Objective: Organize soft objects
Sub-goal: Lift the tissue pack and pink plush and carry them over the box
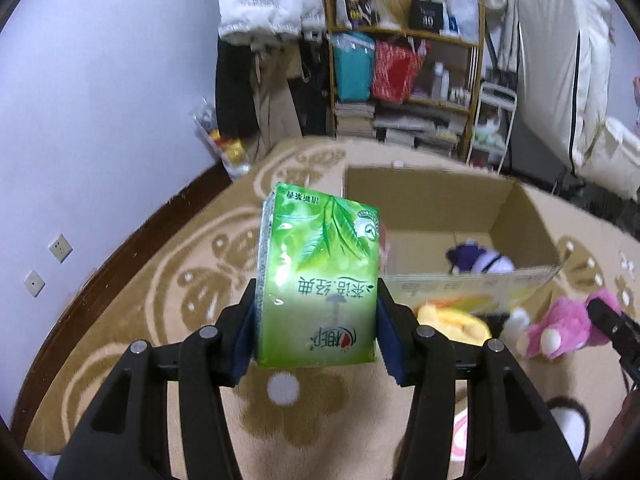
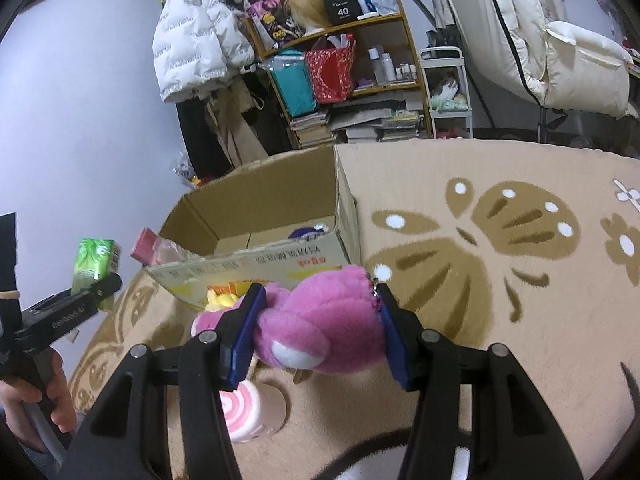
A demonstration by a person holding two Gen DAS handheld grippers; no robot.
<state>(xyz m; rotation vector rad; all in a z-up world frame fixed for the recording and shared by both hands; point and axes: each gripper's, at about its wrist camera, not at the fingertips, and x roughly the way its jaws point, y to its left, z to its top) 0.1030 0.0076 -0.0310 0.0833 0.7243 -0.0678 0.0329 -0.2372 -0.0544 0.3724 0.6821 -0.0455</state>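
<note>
My left gripper (image 1: 316, 316) is shut on a green tissue pack (image 1: 320, 280) and holds it in the air left of the open cardboard box (image 1: 432, 204). The pack also shows in the right wrist view (image 2: 96, 260). My right gripper (image 2: 320, 320) is shut on a pink plush toy (image 2: 320, 316), just in front of the box's near wall (image 2: 256, 268). The pink plush also shows in the left wrist view (image 1: 560, 324). A purple and white plush (image 1: 484, 260) lies inside the box. A yellow plush (image 1: 448, 316) lies outside by the near wall.
A pink swirl roll toy (image 2: 244, 412) lies on the beige patterned carpet (image 2: 500, 280). A pink packet (image 2: 152, 248) sticks up at the box's left corner. A cluttered shelf (image 2: 352, 72) and hanging coats (image 2: 200, 36) stand behind the box by the wall.
</note>
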